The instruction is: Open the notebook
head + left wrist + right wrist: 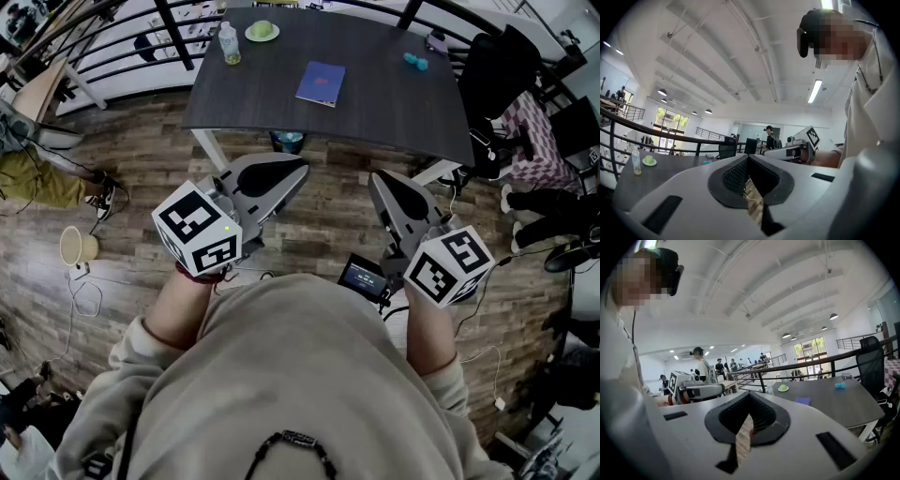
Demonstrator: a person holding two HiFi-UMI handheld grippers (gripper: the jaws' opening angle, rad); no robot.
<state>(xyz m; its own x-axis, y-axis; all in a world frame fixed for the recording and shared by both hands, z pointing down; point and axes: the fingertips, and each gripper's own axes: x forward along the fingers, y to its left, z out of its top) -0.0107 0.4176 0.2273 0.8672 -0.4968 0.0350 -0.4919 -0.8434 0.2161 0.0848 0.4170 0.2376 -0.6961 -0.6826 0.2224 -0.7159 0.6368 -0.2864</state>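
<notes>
- Presently, one dark grey matte bench (394, 103) with a curved front edge, standing on a wood-plank floor (309, 244).
- One blue rectangular notebook (321, 82), cover closed, lying flat near the bench's middle.
- One clear plastic bottle (229, 43), upright at the far left corner; just beside it, one white round plate (250, 36) bearing a green lump.
- One small teal object (416, 62), far right.
- Two tools, left gripper (298, 169) and right gripper (375, 180): grey shells, black ribbed pads, jaws together on nothing, both over the floor, well apart from the notebook.
</notes>
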